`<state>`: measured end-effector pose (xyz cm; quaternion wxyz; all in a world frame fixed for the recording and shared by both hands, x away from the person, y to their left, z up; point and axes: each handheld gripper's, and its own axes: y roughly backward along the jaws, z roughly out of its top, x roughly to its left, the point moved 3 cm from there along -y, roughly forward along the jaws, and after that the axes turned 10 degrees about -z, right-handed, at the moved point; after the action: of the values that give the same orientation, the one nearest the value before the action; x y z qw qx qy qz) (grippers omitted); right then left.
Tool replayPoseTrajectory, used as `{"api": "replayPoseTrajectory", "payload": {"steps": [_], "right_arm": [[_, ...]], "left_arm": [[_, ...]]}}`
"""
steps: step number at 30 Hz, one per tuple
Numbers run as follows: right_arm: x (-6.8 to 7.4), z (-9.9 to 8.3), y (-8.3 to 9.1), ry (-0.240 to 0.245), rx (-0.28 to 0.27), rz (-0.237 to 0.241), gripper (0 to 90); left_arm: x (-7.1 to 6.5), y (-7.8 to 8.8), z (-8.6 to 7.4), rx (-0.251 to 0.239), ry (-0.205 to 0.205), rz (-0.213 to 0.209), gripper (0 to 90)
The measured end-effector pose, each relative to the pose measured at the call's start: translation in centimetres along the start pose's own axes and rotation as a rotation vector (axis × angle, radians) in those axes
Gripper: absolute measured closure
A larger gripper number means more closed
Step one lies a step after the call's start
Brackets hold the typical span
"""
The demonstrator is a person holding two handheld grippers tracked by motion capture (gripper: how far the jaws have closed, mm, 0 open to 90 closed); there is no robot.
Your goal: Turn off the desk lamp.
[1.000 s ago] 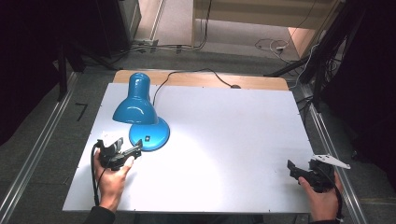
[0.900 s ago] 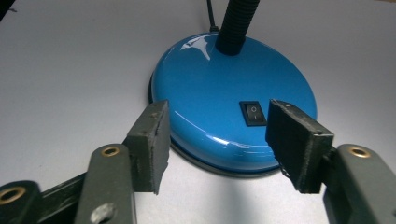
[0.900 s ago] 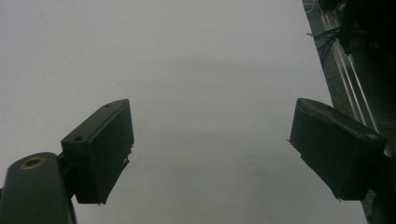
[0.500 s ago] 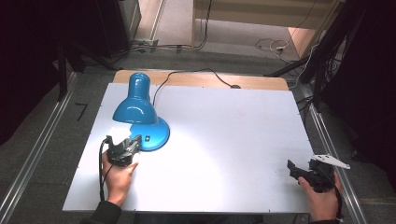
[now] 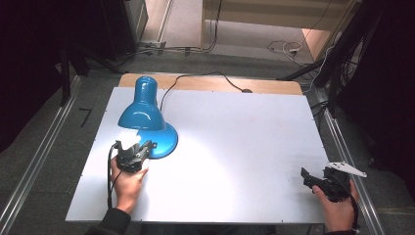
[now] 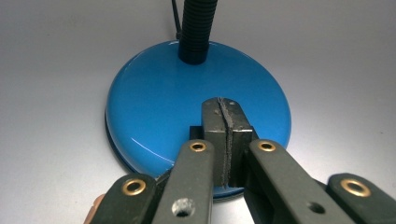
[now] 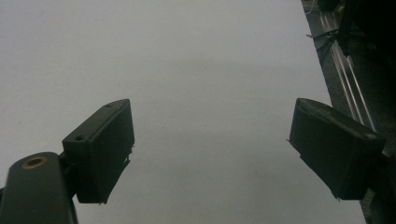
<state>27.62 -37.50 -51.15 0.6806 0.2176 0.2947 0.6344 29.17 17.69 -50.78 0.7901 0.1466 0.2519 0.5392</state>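
At the left of the high view, the left gripper (image 5: 142,148) is held low over the table (image 5: 244,147), with its tips at the near edge of the blue lamp (image 5: 147,120). In the left gripper view the jaws are seen pressed flat together, nothing between them, and their joined tip lies over the near part of the lamp's round base (image 6: 154,102). Whether the tip touches the glossy surface or hangs just above it cannot be told. With the jaws pressed together, a grasp is not on offer; a closed tip is better suited to pressing or nudging, so the pose is judged to be for a push on the base or on a switch, though no switch can be made out.

The lamp is stood on the left half of the white table, its base flat and its shade (image 5: 142,105) bent down toward the table. A black ribbed neck (image 6: 196,28) rises from the far part of the base, and the cord (image 5: 195,78) is led away over the table's far edge, so little slack is left for dragging.

At the right, the right gripper (image 5: 313,178) is held by a hand (image 5: 337,208) near the table's near right corner, well apart from the lamp. Its jaws are spread wide over bare table in the right gripper view, gripping nothing; it is judged to be parked out of the way.
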Motion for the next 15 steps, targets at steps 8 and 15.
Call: {"api": "replayPoseTrajectory", "payload": {"steps": [8, 15], "right_arm": [[0.01, 0.0, 0.02, 0.0, 0.002, 0.0, 12.5], [-0.01, 0.01, 0.01, -0.004, 0.001, 0.001, 12.5]], "left_arm": [[-0.07, -0.43, 0.03, 0.001, 0.008, -0.011, 90.0], [-0.02, -0.94, 0.04, 0.008, 0.011, -0.01, 90.0]]}}
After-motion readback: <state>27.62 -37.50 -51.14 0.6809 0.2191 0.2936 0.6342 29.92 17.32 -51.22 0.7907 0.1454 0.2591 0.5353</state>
